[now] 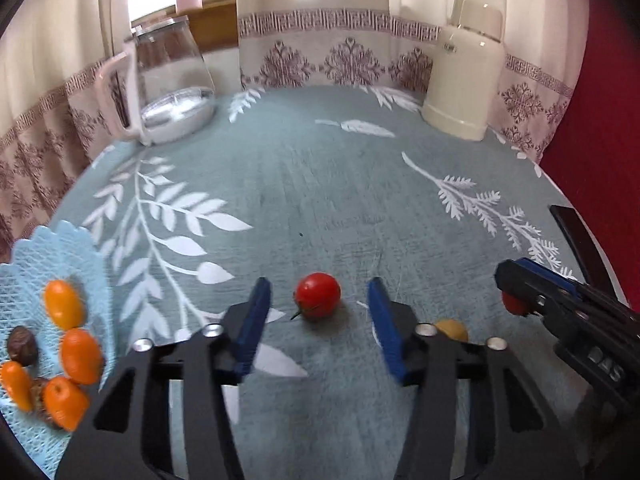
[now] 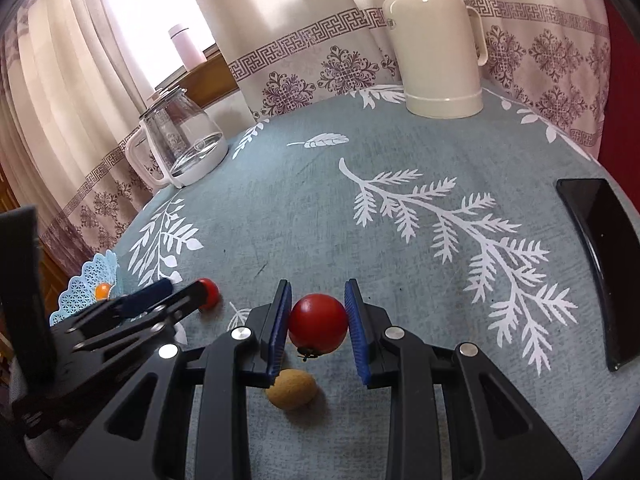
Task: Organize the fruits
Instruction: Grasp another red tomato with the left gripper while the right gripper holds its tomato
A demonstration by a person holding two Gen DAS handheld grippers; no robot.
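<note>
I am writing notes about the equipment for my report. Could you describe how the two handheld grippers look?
Both look alike. The left gripper and the right gripper each have a black, angular frame with cut-out openings, round silver bolts at the joints, and two flat blue fingers with ribbed inner pads. In the left wrist view, the right gripper's body carries pale characters, too blurred to read. No cables, hands or sleeves are visible.
</note>
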